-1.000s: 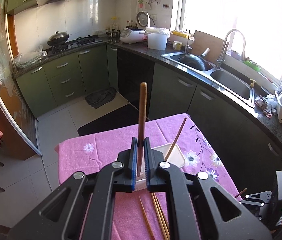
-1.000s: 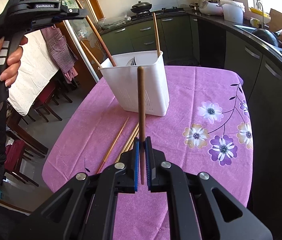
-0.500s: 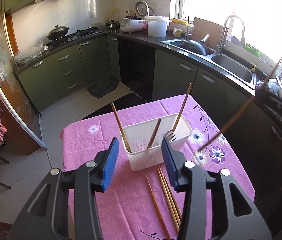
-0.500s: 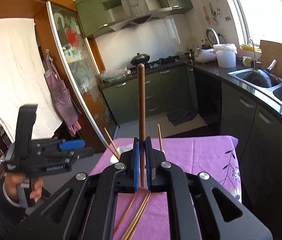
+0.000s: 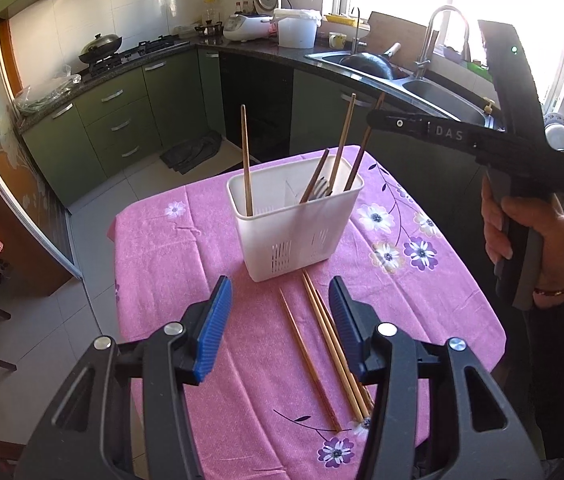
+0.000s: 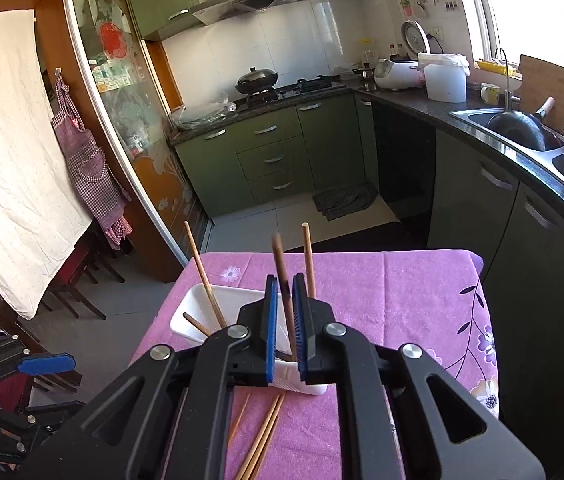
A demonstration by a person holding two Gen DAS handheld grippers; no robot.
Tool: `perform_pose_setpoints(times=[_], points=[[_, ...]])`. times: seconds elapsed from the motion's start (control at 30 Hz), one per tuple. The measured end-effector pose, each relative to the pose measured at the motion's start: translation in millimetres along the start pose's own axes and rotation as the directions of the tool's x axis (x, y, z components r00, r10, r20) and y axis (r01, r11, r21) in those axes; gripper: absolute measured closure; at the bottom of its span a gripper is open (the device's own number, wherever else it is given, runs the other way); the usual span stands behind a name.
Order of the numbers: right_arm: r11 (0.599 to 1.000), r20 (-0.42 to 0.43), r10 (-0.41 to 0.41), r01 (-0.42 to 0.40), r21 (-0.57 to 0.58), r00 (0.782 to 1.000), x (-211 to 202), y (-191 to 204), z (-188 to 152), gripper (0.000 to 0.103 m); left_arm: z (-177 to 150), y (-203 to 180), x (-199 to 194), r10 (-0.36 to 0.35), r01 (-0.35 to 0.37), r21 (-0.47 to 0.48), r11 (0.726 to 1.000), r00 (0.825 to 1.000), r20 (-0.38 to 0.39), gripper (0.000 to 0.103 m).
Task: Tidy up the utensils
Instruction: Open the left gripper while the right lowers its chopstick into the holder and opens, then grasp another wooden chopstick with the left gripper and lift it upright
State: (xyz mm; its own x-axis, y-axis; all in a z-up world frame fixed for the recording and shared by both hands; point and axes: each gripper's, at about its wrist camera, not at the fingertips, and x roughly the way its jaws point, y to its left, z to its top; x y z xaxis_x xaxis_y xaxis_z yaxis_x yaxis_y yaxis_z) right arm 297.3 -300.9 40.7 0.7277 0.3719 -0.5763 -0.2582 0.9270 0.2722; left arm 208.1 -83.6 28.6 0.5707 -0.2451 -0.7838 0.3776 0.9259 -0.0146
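Above the white caddy (image 6: 202, 312), the right gripper (image 6: 283, 312) clenches a dark chopstick (image 6: 282, 280); released early, it could miss. Before the caddy, the left gripper (image 5: 280, 320) has just opened, empty, over loose chopsticks (image 5: 322, 336) on the counter (image 5: 162, 272).

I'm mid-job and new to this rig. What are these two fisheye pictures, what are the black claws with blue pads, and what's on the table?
There is no robot. A person carries a hand-held gripper in each hand, each with a camera looking along its fingers. One picture is the view from the left hand-held gripper. Its jaws have just been opening, with nothing between them, above loose light wooden chopsticks on the pink flowered tablecloth. The other is the view from the right hand-held gripper. It is closed on a dark brown chopstick whose lower end is inside the white plastic utensil holder, which already holds more chopsticks and a metal fork.
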Motion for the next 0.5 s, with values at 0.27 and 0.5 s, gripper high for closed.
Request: perform_pose_setpoints(times=[0.27,0.5], points=[[0.999,0.01,0.015,-0.014,-0.041,1.0,-48,7,-32,0.09,-24,-6,54,-0.045,0.039,-0.04,0.998,0.988,-0.145,0.055],[0.997,-0.224,-0.051,0.037,-0.067,0.973,-19,-17,-115,0.089,-48,-14,133,-0.062,0.035,-0.089,0.995,0.945,-0.322,0.055]])
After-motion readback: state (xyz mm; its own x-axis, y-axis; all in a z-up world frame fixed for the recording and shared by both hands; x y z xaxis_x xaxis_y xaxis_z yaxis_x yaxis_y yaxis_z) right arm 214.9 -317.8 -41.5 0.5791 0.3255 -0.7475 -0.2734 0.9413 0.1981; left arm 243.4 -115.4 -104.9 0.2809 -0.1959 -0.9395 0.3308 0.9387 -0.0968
